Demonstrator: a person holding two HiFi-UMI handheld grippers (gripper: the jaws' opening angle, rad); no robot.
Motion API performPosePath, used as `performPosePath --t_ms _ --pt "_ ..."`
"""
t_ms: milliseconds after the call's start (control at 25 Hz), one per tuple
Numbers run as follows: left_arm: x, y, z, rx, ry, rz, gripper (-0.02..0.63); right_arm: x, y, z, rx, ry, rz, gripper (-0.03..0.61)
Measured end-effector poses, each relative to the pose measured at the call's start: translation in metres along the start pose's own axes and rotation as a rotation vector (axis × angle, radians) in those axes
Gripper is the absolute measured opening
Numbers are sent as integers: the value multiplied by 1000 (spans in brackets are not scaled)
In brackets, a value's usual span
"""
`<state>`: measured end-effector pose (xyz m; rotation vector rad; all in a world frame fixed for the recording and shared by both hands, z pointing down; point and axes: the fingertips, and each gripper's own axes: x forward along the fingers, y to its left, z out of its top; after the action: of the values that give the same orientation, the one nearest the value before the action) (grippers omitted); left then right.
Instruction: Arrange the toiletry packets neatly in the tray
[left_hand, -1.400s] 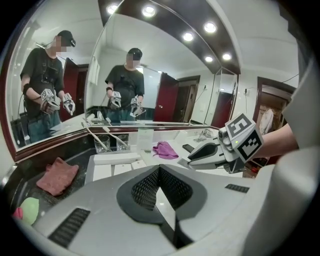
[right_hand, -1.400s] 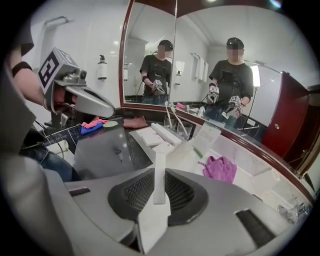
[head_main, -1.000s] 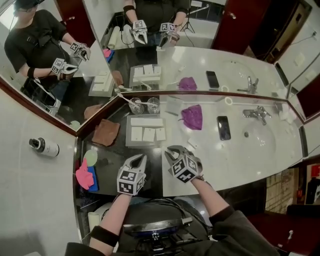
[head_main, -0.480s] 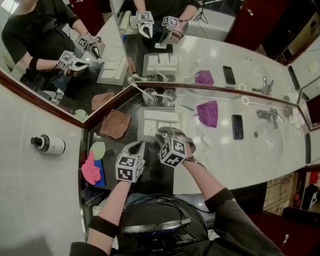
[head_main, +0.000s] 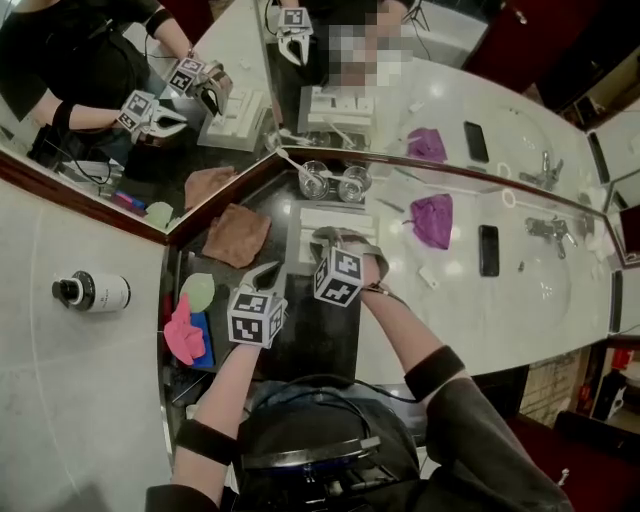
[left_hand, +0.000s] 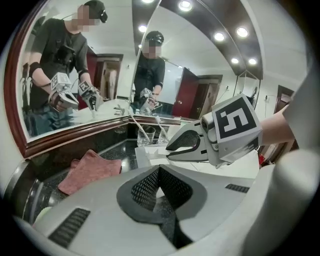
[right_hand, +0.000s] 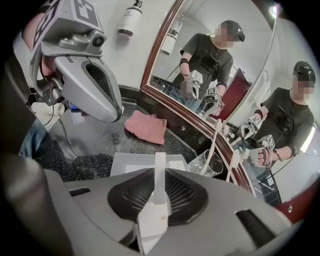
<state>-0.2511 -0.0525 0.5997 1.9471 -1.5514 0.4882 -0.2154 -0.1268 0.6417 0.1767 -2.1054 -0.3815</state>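
The right tool (right_hand: 159, 186) is narrowed onto a thin white toiletry packet (right_hand: 159, 162), which stands edge-on between its jaws and pokes out past the tips. The tool hangs tilted downward over the near edge of a shallow grey rectangular tray (right_hand: 118, 161). The tray sits on the dark speckled stone table (right_hand: 90, 162), and other flat white packets (right_hand: 131, 168) lie inside it. The left tool (left_hand: 159, 172) is closed with nothing in it (only its own mesh pads meet). It hovers just beside the right one, short of the tray. Beyond the tray, against the mirror, stand two clear glasses (head_main: 314, 180), each with a toothbrush. A folded reddish-brown cloth (head_main: 238, 234) lies to the tray's left.
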Motion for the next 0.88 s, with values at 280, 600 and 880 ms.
performPosePath --t_ms 280,600,880 --pt "-2 10 -7 -24 -2 13 0 18 2 -10 -68 43 -3 86" --pt "-10 14 -10 -46 -4 18 0 27 14 -13 -74 70 37 134" --pt "-11 14 -13 -38 -5 22 0 23 17 -12 -57 60 41 146"
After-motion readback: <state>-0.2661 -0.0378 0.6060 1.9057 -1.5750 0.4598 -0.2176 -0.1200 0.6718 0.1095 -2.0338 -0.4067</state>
